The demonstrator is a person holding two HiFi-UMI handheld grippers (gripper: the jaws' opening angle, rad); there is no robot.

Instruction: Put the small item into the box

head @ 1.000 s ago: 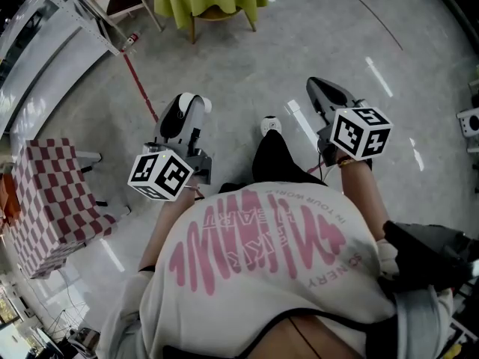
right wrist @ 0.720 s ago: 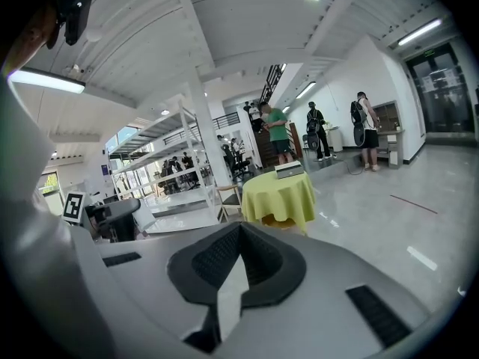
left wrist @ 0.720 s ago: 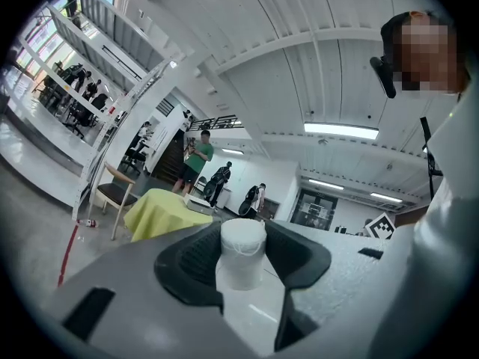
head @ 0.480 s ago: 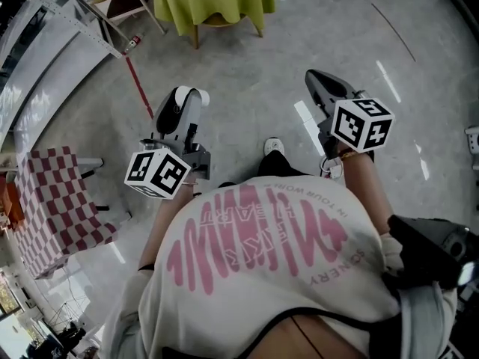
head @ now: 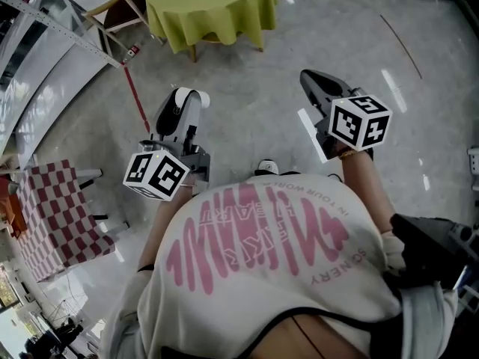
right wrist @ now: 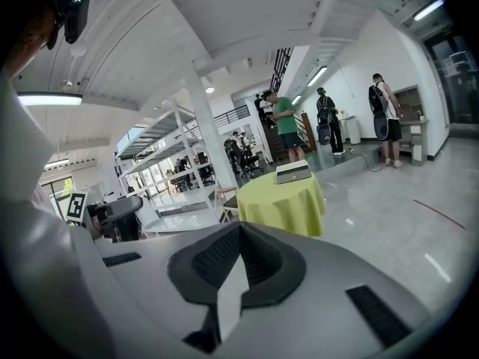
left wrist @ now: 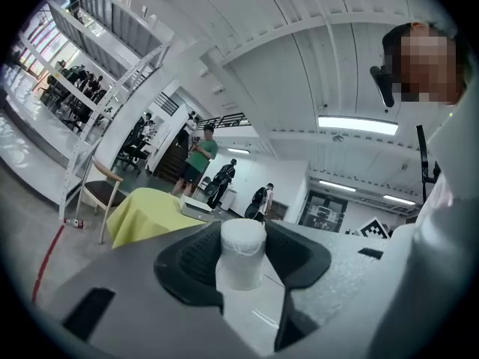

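My left gripper [head: 188, 99] [left wrist: 241, 239] is shut on a small white cylinder [left wrist: 241, 254], whose pale end shows at the jaw tips [head: 200, 97]. My right gripper [head: 308, 81] [right wrist: 238, 234] is shut, its dark pads meeting with nothing between them. Both are held in front of the person's chest, above the floor. Ahead stands a round table with a yellow-green cloth [head: 206, 6] [right wrist: 281, 200] [left wrist: 142, 214]. A flat grey box [right wrist: 293, 172] [left wrist: 196, 209] lies on that table; the head view does not show it.
A red-and-white chequered table [head: 56, 208] stands at the left. A wooden chair [head: 120, 10] sits beside the round table, and a red line [head: 136, 92] runs across the grey floor. Metal shelving [head: 45, 13] lines the left. Several people [right wrist: 283, 122] stand beyond the table.
The person has stepped toward the yellow-green table, which now looks larger and closer. Both grippers kept their pose and their hold; the chequered table slid back and down at the left.
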